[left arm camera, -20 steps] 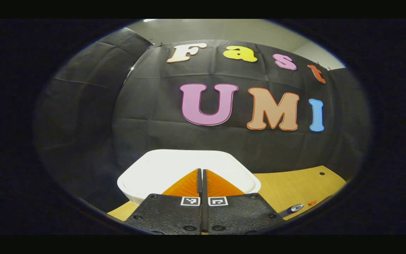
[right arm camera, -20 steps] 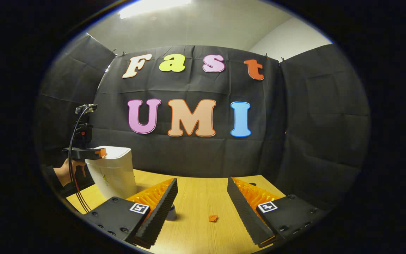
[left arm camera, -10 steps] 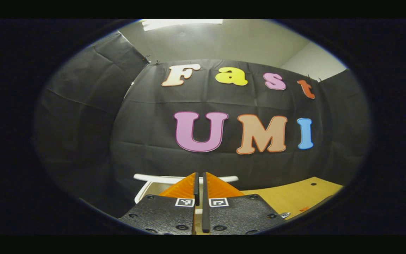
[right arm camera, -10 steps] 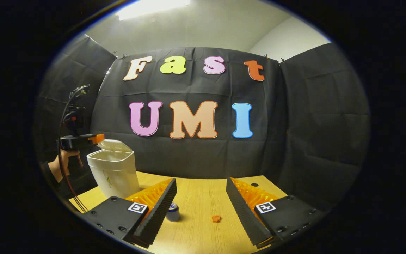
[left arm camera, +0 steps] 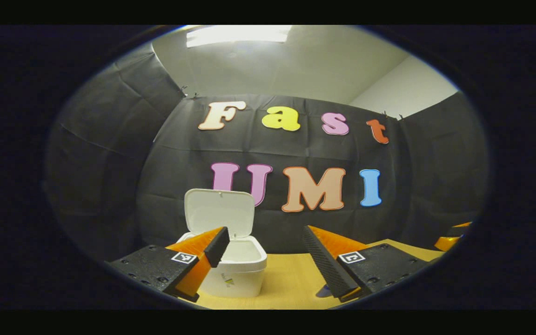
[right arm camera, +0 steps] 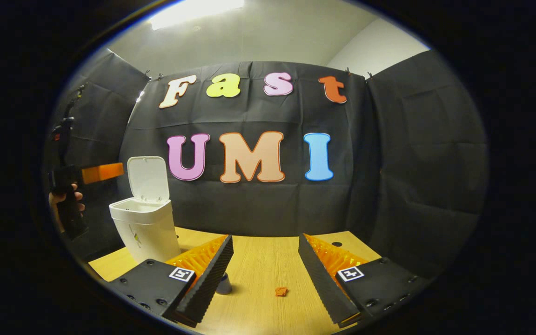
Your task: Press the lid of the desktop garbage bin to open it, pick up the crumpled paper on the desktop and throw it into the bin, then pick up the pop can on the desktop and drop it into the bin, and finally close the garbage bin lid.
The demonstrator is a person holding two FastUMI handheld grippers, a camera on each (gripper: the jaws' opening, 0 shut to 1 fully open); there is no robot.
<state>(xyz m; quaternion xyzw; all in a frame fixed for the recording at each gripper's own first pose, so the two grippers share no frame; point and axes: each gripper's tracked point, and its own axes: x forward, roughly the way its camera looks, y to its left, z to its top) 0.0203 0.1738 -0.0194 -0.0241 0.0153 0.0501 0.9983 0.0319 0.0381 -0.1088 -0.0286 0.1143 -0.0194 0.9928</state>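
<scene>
Left gripper view. The left gripper (left arm camera: 266, 249) has its fingers spread wide, nothing between them, touching nothing. Beyond the left finger stands the bin (left arm camera: 238, 267) on the table (left arm camera: 291, 284), its lid (left arm camera: 219, 211) swung up and standing nearly upright at the back, the mouth open. The fingertip overlaps the bin's rim in the picture, but whether it is near I cannot tell. At the far right edge a sliver of the right gripper (left arm camera: 454, 237) shows.

Against a second ago: the fingers were then pressed together over the shut lid; half a second ago they were closed and the lid was just lifting. Now they are apart and drawn back, and the lid is fully up.

Right gripper view. The right gripper has its fingers wide apart, holding nothing, hovering above the table. Between them, on the wood, lies the small crumpled paper (right arm camera: 281, 291). The can (right arm camera: 224, 284) stands just behind the left finger, partly hidden. The bin sits far left, lid up. Left of it a hand (right arm camera: 65, 200) holds the left gripper, clear of the bin.

Against earlier: the left gripper was at the lid; it now stands farther left. The paper and can lie as before.
</scene>
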